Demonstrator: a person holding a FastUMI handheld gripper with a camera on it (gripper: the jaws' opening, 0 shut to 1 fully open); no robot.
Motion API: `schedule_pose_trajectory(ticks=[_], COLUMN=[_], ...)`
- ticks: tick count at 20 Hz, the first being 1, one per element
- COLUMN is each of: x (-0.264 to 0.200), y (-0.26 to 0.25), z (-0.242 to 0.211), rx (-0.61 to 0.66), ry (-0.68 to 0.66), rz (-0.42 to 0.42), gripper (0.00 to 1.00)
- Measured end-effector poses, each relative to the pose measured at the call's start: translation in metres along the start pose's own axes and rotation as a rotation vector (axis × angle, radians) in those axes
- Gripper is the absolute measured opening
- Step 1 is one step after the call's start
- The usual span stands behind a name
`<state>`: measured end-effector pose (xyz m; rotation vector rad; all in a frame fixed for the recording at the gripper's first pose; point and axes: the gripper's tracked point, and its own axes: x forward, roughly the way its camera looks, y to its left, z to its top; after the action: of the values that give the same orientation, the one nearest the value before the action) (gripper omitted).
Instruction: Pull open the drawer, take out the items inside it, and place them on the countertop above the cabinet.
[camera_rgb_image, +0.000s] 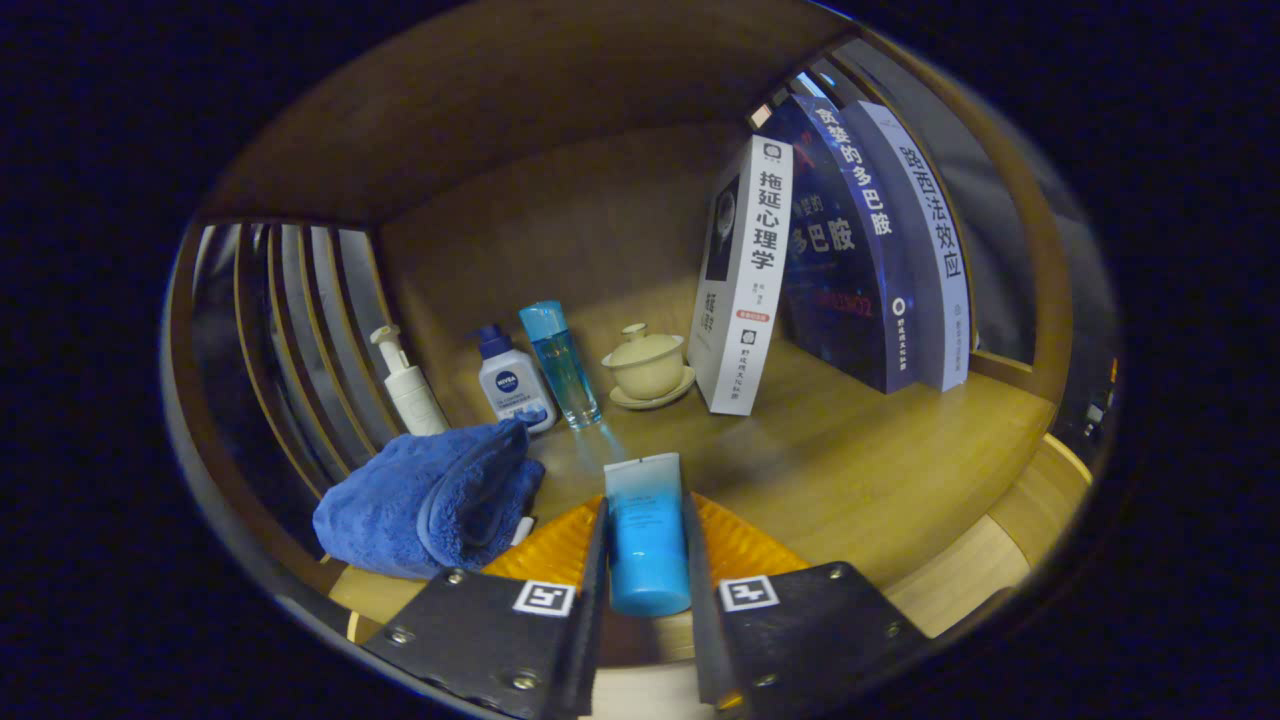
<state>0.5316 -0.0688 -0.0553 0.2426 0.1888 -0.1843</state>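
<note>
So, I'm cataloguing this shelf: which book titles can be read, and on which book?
"拖延心理学": spine of the white book.
"贪婪的多巴胺": spine of the dark blue book.
"路西法效应": spine of the pale book.
Small print low on the spines: too small to read.
The gripper is shut on the blue tube, just ahead of the books.

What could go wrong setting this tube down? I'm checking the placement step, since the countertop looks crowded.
The gripper is shut on the blue tube, which is held lengthwise. Laid on its round side, it might roll across the countertop. The folded towel sits close beside the fingers and could snag one. Pushed further ahead, the tube may knock the slim blue bottle.
</note>
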Motion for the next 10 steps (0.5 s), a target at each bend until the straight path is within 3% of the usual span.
schedule_pose_trajectory(ticks=[3, 8, 10], x=[-0.002, -0.026, -0.042], y=[-0.001, -0.013, -0.013], z=[-0.001, 0.01, 0.01], rx=[0.01, -0.055, -0.106], ry=[0.021, -0.005, -0.012], rz=[0.005, -0.042, -0.043], gripper=[0.45, 0.97, 0.97])
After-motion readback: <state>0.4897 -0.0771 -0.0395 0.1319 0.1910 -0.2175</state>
